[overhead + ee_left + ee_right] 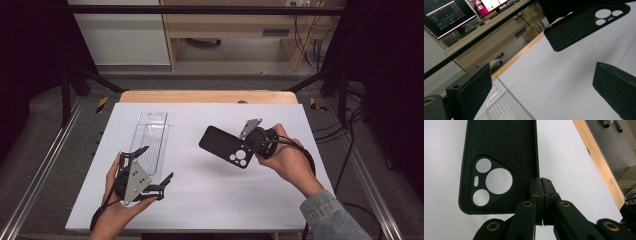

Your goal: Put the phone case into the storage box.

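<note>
The right gripper [248, 148] was clamped on the side edge of a black phone case [226, 146], pinching its rim near the camera cut-outs and holding it above the white tabletop [210, 200], right of centre. In the right gripper view the jaws met tight on that rim [537, 185], with the case's inner face turned toward the camera. The left gripper [152, 167] stood released, jaws wide apart with nothing between them, low over the table's near left part. Just beside it lay a clear plastic packaging tray [150, 140], reaching toward the far edge. The tray and the case lay well apart, bare tabletop between them. Beyond the table stood a wooden desk [486, 47] with monitors [446, 15].
</note>
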Available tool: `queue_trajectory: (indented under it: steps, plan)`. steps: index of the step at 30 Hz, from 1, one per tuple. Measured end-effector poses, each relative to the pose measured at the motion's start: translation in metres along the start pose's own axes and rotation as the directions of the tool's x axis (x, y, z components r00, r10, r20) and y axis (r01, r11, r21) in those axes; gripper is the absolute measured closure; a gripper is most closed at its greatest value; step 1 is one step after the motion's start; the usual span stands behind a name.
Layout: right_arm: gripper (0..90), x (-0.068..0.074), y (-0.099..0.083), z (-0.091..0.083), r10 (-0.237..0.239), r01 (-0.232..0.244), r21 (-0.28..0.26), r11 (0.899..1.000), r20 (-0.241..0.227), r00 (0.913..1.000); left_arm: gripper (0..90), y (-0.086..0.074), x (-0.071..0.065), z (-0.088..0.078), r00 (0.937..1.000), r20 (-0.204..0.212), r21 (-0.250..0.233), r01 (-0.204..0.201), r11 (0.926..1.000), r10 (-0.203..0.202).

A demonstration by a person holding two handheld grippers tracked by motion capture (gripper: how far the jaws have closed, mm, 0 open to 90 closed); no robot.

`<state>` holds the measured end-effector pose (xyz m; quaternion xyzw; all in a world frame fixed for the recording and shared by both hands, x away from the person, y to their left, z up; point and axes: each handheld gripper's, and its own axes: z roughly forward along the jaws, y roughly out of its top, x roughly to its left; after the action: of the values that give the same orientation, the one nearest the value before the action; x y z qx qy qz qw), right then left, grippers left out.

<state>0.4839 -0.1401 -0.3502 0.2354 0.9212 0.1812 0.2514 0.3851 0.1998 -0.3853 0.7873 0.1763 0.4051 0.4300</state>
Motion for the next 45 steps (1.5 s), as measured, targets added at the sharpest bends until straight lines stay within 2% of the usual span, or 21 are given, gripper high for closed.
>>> queue_trajectory:
  steps: [6, 8, 13, 15, 21, 22, 23, 26, 28, 30, 31, 32, 33, 34, 37, 38, 39, 41, 43, 44, 45]
  plan:
    - [89.3, 0.006, 0.000, -0.005, -0.003, 0.003, -0.017, 1.000, 0.002, 1.0000, 2.3, 0.010, -0.006, 0.007, 0.9987, 0.035, 0.007, -0.036, 0.9993, 0.036]
    - [89.3, 0.008, 0.000, -0.006, -0.008, 0.008, -0.018, 1.000, 0.004, 1.0000, 2.4, 0.015, -0.010, 0.012, 0.9955, 0.057, 0.013, -0.076, 0.9970, 0.076]
    - [89.3, 0.010, 0.000, -0.003, -0.019, 0.019, -0.022, 1.000, 0.005, 0.9998, 3.8, 0.021, -0.018, 0.024, 0.9867, 0.114, 0.031, -0.120, 0.9923, 0.116]
    - [89.3, 0.010, -0.001, -0.002, -0.015, 0.015, -0.024, 1.000, 0.001, 0.9999, 4.7, 0.024, -0.023, 0.030, 0.9802, 0.134, 0.035, -0.152, 0.9878, 0.146]
    - [89.3, 0.013, 0.002, 0.000, -0.022, 0.022, -0.023, 0.999, -0.005, 0.9997, 9.4, 0.034, -0.041, 0.044, 0.9494, 0.170, 0.029, -0.272, 0.9618, 0.264]
    - [89.3, 0.013, 0.002, 0.000, -0.022, 0.022, -0.023, 0.999, -0.005, 0.9997, 10.4, 0.034, -0.041, 0.044, 0.9494, 0.170, 0.029, -0.272, 0.9618, 0.264]
    - [89.4, 0.014, 0.003, 0.001, -0.025, 0.025, -0.028, 0.999, -0.006, 0.9997, 11.7, 0.035, -0.046, 0.049, 0.9384, 0.183, 0.022, -0.302, 0.9530, 0.293]
    - [89.4, 0.016, 0.004, 0.001, -0.031, 0.031, -0.028, 0.999, -0.009, 0.9995, 12.7, 0.037, -0.050, 0.054, 0.9345, 0.190, 0.015, -0.309, 0.9509, 0.301]
    - [89.4, 0.018, 0.006, 0.002, -0.040, 0.040, -0.027, 0.999, -0.009, 0.9991, 16.2, 0.039, -0.057, 0.061, 0.9218, 0.215, -0.002, -0.330, 0.9441, 0.322]
    - [89.5, 0.019, 0.007, 0.002, -0.044, 0.044, -0.029, 0.999, -0.010, 0.9990, 17.5, 0.041, -0.061, 0.065, 0.9081, 0.228, -0.007, -0.359, 0.9333, 0.351]
    - [89.4, 0.020, 0.008, 0.002, -0.045, 0.045, -0.031, 0.999, -0.008, 0.9989, 19.7, 0.042, -0.064, 0.068, 0.9043, 0.235, -0.018, -0.362, 0.9319, 0.356]
    - [89.4, 0.020, 0.008, 0.002, -0.045, 0.045, -0.031, 0.999, -0.008, 0.9989, 21.9, 0.042, -0.064, 0.068, 0.9043, 0.235, -0.018, -0.362, 0.9319, 0.356]
    - [89.4, 0.020, 0.008, 0.003, -0.047, 0.046, -0.029, 0.998, -0.009, 0.9989, 23.1, 0.046, -0.068, 0.071, 0.8860, 0.244, -0.022, -0.401, 0.9157, 0.394]
    - [89.4, 0.021, 0.009, 0.003, -0.047, 0.047, -0.030, 0.998, -0.009, 0.9989, 23.9, 0.048, -0.069, 0.072, 0.8739, 0.243, -0.021, -0.429, 0.9030, 0.421]
    - [89.4, 0.023, 0.011, 0.003, -0.052, 0.051, -0.032, 0.998, -0.012, 0.9986, 30.0, 0.053, -0.072, 0.076, 0.8475, 0.248, -0.031, -0.477, 0.8782, 0.469]
    - [89.4, 0.023, 0.011, 0.003, -0.052, 0.051, -0.032, 0.998, -0.014, 0.9986, 32.6, 0.053, -0.072, 0.076, 0.8475, 0.248, -0.031, -0.477, 0.8782, 0.469]
    - [89.4, 0.024, 0.012, 0.003, -0.052, 0.051, -0.035, 0.998, -0.013, 0.9986, 37.1, 0.055, -0.075, 0.079, 0.8352, 0.255, -0.041, -0.494, 0.8684, 0.487]
    - [89.4, 0.024, 0.013, 0.003, -0.054, 0.054, -0.037, 0.998, -0.014, 0.9984, 40.7, 0.056, -0.078, 0.081, 0.8201, 0.263, -0.051, -0.514, 0.8561, 0.508]
    - [89.4, 0.024, 0.014, 0.002, -0.055, 0.054, -0.038, 0.998, -0.015, 0.9984, 45.0, 0.056, -0.081, 0.083, 0.7984, 0.276, -0.048, -0.544, 0.8375, 0.535]
    - [89.4, 0.024, 0.014, 0.002, -0.054, 0.054, -0.040, 0.998, -0.015, 0.9984, 47.9, 0.055, -0.082, 0.085, 0.7846, 0.280, -0.048, -0.564, 0.8244, 0.553]
    - [89.4, 0.024, 0.015, 0.002, -0.054, 0.053, -0.041, 0.998, -0.015, 0.9984, 49.0, 0.055, -0.083, 0.085, 0.7787, 0.282, -0.042, -0.574, 0.8180, 0.561]
